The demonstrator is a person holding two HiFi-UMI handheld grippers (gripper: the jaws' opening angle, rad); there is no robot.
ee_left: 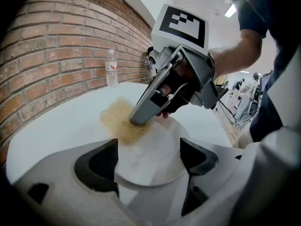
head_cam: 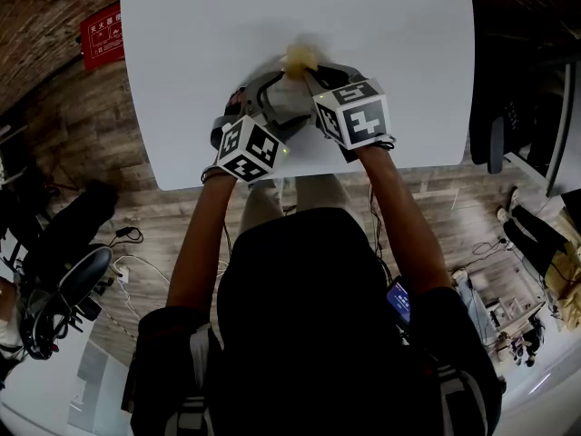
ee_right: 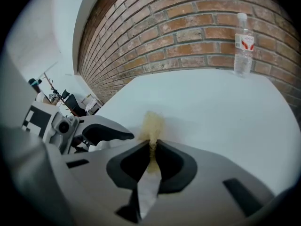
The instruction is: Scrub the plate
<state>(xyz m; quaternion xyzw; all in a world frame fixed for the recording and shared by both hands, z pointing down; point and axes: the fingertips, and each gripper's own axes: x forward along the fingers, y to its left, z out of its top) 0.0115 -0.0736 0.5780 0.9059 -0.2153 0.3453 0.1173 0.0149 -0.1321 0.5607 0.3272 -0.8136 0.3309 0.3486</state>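
From head height we look steeply down on the bench [head_cam: 182, 62]. Both gripper cameras ride low over it, facing the brick wall [ee_left: 56, 55], sharing the water bottle [ee_left: 111, 69] and sponge [ee_left: 120, 119]. The left camera sits close on the plate [ee_left: 155, 159].

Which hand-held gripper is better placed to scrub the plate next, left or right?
Right: the right hand-held gripper pinches the sponge on the plate; the left hand-held gripper holds the plate.

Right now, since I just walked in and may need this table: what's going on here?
A person is scrubbing a round white plate on the white table. The left tool clamps the plate steady, while the right tool, shut on a yellow mesh scrubbing pad, presses it against the plate's far edge.
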